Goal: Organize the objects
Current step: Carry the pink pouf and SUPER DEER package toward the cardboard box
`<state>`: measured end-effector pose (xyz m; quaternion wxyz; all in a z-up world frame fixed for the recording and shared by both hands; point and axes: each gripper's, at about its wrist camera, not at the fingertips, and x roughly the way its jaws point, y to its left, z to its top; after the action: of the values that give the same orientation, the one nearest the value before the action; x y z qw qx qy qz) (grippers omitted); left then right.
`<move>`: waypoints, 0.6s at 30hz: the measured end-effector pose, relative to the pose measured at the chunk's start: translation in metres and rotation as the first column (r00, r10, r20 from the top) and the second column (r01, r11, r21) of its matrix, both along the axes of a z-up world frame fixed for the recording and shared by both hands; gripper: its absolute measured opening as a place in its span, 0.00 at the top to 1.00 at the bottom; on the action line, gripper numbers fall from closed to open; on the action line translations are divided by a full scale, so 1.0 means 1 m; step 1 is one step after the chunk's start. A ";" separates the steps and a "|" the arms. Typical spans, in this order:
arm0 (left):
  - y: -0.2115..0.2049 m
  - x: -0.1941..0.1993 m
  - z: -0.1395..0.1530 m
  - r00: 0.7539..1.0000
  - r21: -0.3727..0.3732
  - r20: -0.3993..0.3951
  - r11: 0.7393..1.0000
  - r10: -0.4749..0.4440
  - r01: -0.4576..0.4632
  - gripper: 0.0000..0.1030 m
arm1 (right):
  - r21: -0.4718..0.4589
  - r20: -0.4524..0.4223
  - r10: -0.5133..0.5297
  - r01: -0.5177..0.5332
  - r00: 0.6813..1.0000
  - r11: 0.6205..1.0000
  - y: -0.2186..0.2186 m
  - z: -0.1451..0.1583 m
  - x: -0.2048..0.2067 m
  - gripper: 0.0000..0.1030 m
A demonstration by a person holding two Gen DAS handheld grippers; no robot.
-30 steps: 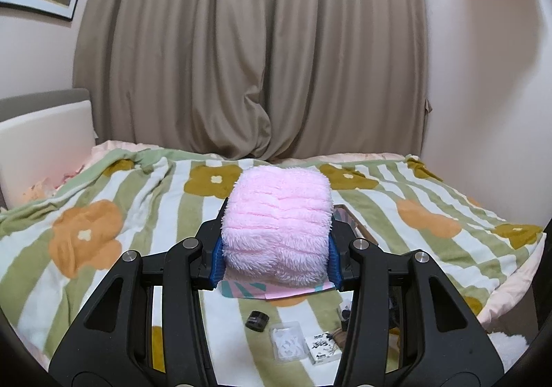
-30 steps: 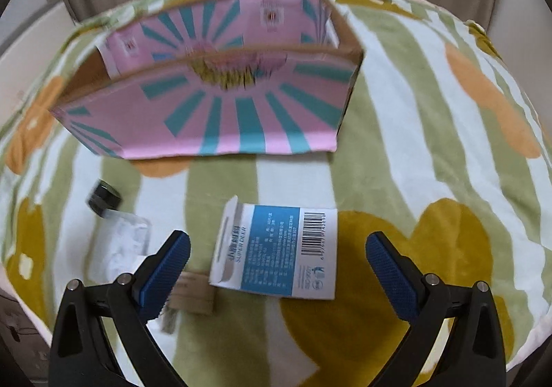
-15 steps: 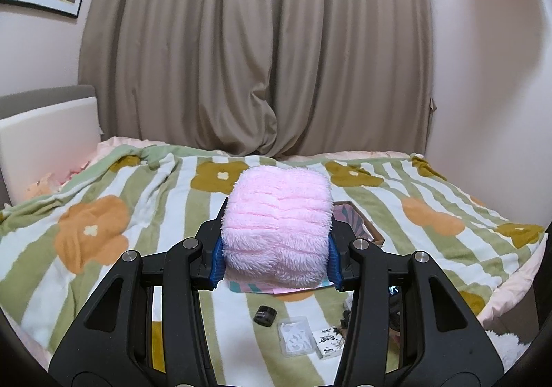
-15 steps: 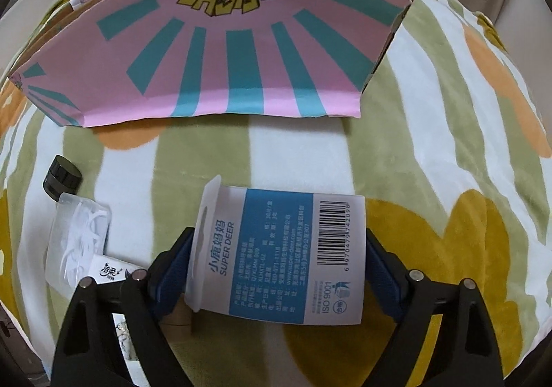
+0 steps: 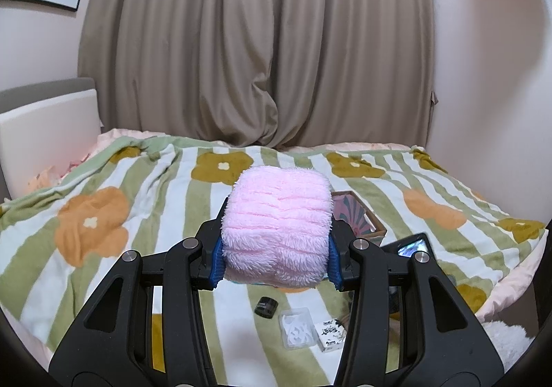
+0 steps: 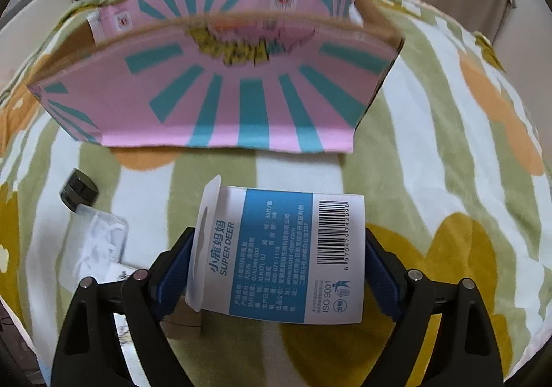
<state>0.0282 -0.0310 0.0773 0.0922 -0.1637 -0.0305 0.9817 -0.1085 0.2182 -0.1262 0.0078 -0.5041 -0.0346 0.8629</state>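
Observation:
My left gripper [image 5: 274, 261] is shut on a fluffy pink cloth bundle [image 5: 277, 224] and holds it above the bed. My right gripper [image 6: 276, 269] is shut on a blue and white packet [image 6: 286, 252] with a barcode, lifted just off the blanket, in front of the open pink and teal box [image 6: 220, 104]. The box's right corner [image 5: 358, 218] shows behind the pink bundle in the left wrist view.
A small black jar [image 6: 79, 193], a clear plastic pack [image 6: 100, 242], a small printed card [image 5: 333, 335] and a brown tag [image 6: 183, 325] lie on the flowered striped blanket [image 6: 448, 180]. Curtains [image 5: 258, 41] and a headboard [image 5: 45, 131] border the bed.
My right gripper closed on the blue packet and has lifted it back from the box. My left gripper, still holding the pink bundle, has risen a little.

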 end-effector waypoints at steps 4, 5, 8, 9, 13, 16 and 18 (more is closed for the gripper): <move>0.001 -0.003 -0.004 1.000 0.003 0.009 1.000 0.000 0.000 0.60 | -0.035 -0.070 -0.003 0.000 0.998 0.999 -0.002 0.025 0.006 0.16; 0.001 -0.004 -0.005 1.000 0.005 0.011 1.000 0.002 -0.002 0.60 | -0.041 -0.087 -0.003 -0.001 0.996 0.999 -0.004 0.032 0.007 0.16; 0.002 -0.007 -0.009 1.000 0.010 0.018 1.000 0.001 -0.002 0.60 | -0.060 -0.157 0.001 -0.011 0.988 0.998 -0.011 0.062 0.010 0.16; 0.002 -0.009 -0.010 1.000 0.010 0.021 1.000 0.002 -0.002 0.60 | -0.067 -0.189 0.005 -0.018 0.982 0.998 -0.017 0.078 0.012 0.16; 0.004 -0.015 -0.016 0.999 0.014 0.037 1.000 0.001 -0.001 0.60 | -0.071 -0.276 0.022 -0.043 0.961 0.997 -0.019 0.110 0.022 0.16; 0.007 -0.019 -0.018 0.999 0.014 0.045 1.000 -0.001 0.001 0.60 | -0.066 -0.340 0.032 -0.058 0.940 0.996 -0.023 0.133 0.037 0.16; 0.009 -0.022 -0.020 0.999 0.014 0.050 1.000 -0.004 0.003 0.60 | -0.065 -0.379 0.037 -0.067 0.925 0.996 -0.024 0.147 0.047 0.16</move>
<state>0.0065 -0.0220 0.0577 0.0943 -0.1877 -0.0393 0.9769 -0.0611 0.1945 0.0209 -0.0279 -0.3275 -0.0128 0.9443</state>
